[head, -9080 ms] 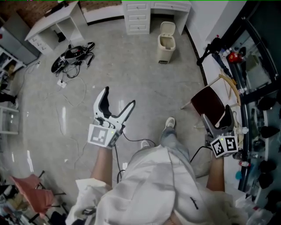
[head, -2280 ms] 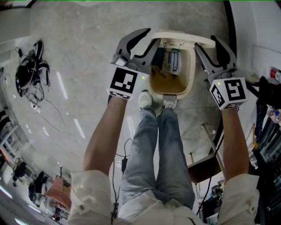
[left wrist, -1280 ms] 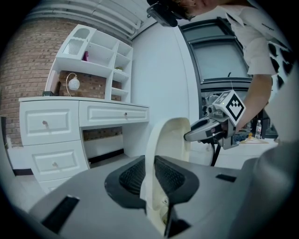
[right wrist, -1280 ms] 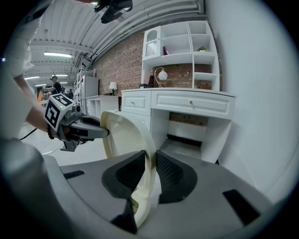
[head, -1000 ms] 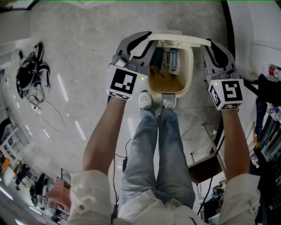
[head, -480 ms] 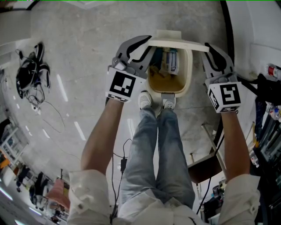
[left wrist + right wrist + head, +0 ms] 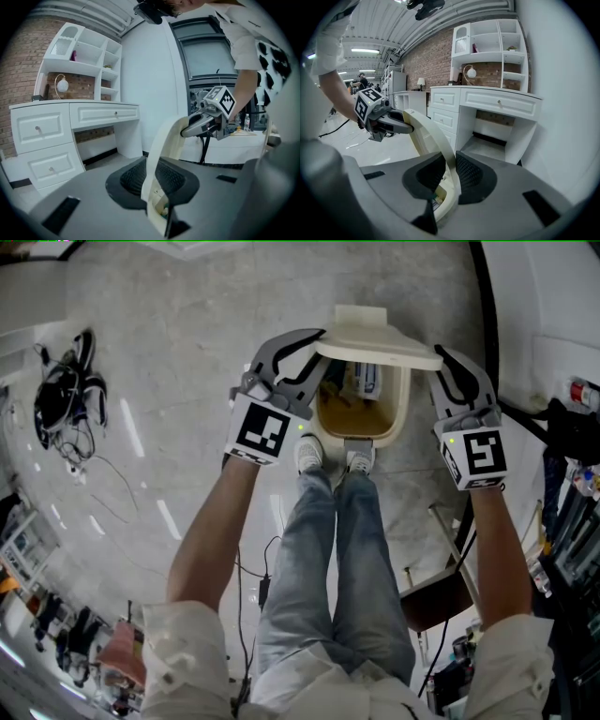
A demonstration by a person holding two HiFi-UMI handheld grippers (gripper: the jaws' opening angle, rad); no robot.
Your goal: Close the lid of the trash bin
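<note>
A cream trash bin [image 7: 403, 418] stands on the floor with its hinged lid [image 7: 375, 337] half lowered over the opening. Some trash shows inside. My left gripper [image 7: 317, 349] is shut on the lid's left edge and my right gripper [image 7: 444, 362] is shut on its right edge. In the left gripper view the thin lid edge [image 7: 164, 140] runs between the ribbed pads [image 7: 176, 178], and the right gripper [image 7: 206, 124] shows across it. The right gripper view has the lid [image 7: 429, 136] pinched between its pads [image 7: 471, 173], with the left gripper [image 7: 389, 123] at the far edge.
The person's shoes [image 7: 309, 454] stand right at the bin's foot pedal. A white desk with drawers [image 7: 487, 108] and a shelf unit stand behind the bin. A tangle of cables [image 7: 61, 395] lies on the floor at left. A dark chair [image 7: 441, 594] is at lower right.
The lid has swung from near upright toward the person and down, now covering more of the opening. Both grippers came nearer with it and kept their hold.
</note>
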